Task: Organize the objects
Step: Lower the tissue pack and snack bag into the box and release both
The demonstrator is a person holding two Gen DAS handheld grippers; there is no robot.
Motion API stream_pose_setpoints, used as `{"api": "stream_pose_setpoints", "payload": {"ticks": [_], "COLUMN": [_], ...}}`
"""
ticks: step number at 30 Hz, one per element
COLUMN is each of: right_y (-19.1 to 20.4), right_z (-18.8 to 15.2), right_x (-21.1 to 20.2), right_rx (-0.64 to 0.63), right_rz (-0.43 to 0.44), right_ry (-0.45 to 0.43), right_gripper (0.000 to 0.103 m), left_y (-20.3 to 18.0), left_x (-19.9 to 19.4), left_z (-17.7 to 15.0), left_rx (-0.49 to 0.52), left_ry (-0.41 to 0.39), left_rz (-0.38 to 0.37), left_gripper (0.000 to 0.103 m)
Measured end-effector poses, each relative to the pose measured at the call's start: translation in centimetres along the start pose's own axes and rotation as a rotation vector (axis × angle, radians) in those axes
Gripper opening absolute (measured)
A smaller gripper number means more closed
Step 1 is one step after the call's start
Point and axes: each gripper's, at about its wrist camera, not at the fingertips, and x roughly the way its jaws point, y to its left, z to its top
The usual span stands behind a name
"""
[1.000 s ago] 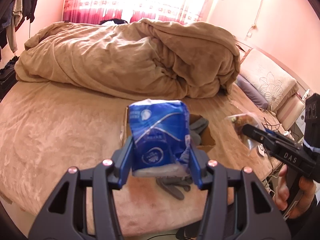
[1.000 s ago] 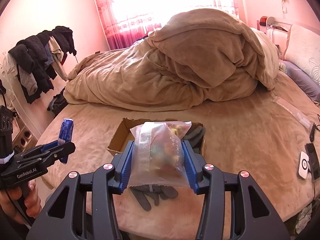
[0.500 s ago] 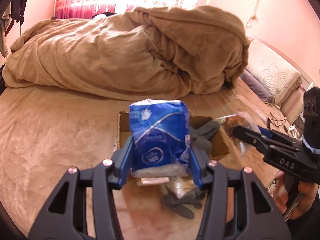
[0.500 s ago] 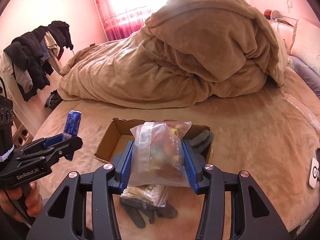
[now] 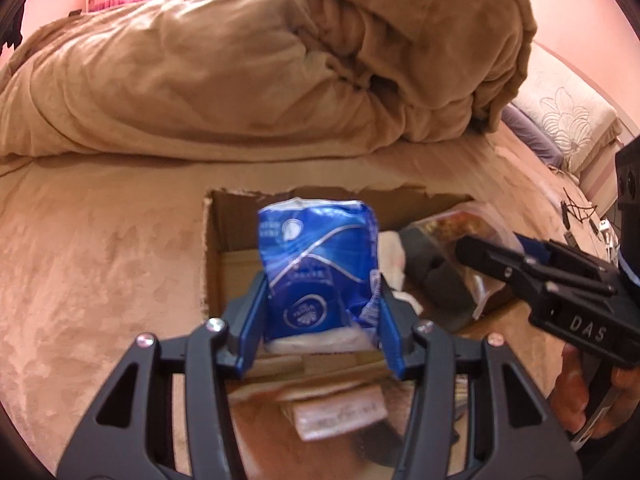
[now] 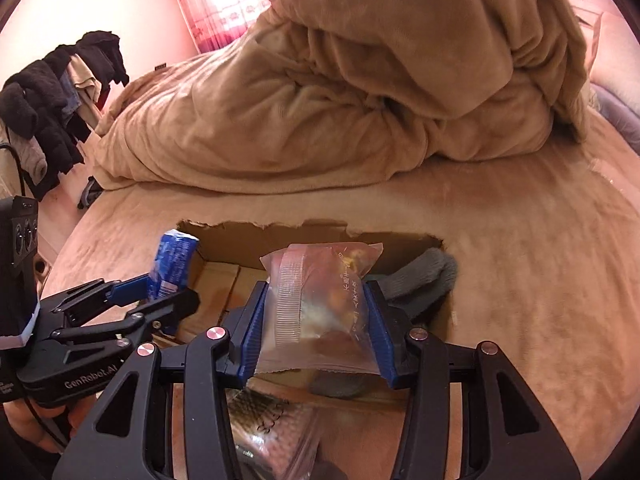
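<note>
Glossy blue plastic packet (image 5: 316,268), clear crinkled plastic bag (image 6: 320,304), torn matt cardboard box (image 6: 248,236) — plush velvety blanket (image 6: 360,92)

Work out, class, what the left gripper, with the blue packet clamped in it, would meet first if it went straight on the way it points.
Probably the cardboard box: the left gripper holds the blue packet aimed at its open inside. Depth is unclear.

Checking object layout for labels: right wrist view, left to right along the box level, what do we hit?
Left gripper holding the blue packet → right gripper holding the clear zip bag → grey glove draped over the cardboard box right wall → bare bed cover.
</note>
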Motion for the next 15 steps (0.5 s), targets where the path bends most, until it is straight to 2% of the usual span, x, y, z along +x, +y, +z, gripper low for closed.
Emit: {"api": "stream_pose_setpoints", "payload": {"ticks": [7,15], "right_y": [0.2,0.6], "right_z": [-1.2,-1.3], "right_x": [2.8,2.6], "right_rx": [-0.001,-0.016], "right_rz": [-0.004,-0.012], "right_ry": [0.047,0.043], "right_gripper": [0.05,0.051], "left_y": [0.1,0.3], "left_x": [1.4,0.4], "left_z": [-0.1,0.0], "left_rx": [-0.002,-0.03], "left_ry": [0.02,0.011], "left_rz": [0.015,0.025], "left_gripper": [0.052,0.058]}}
